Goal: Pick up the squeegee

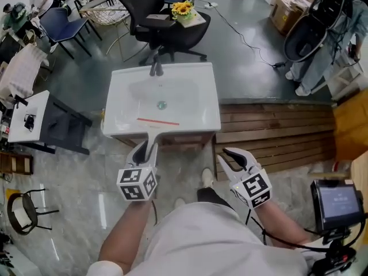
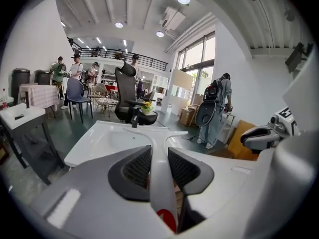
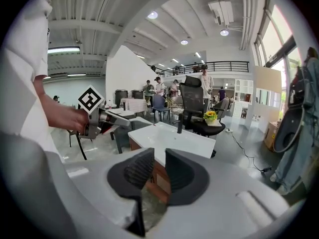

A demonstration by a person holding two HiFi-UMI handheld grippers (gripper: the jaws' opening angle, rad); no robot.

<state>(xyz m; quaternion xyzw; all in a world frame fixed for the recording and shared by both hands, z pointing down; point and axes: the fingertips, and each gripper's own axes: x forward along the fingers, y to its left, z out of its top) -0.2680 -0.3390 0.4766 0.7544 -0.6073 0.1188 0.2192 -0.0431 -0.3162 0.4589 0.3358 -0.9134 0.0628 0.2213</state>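
Observation:
A white T-shaped squeegee [image 1: 156,122] with a red blade edge hangs over the front rim of a white sink basin [image 1: 201,96]. Its handle [image 2: 158,178] runs back between the pads of my left gripper [image 1: 146,149], which is shut on it. In the left gripper view the blade head [image 2: 149,133] spreads out just past the left gripper [image 2: 158,156]. My right gripper [image 1: 230,158] is held to the right of the sink cabinet, open with nothing between its pads. The right gripper [image 3: 158,168] looks toward the sink [image 3: 174,138] and sees the left gripper [image 3: 107,119] at left.
A black faucet [image 1: 156,68] stands at the sink's back edge. Behind it is a black office chair [image 1: 155,16] and yellow flowers [image 1: 183,8]. A white side table [image 1: 29,117] is at left, wooden decking [image 1: 276,137] at right, a person with a backpack [image 1: 322,39] beyond it.

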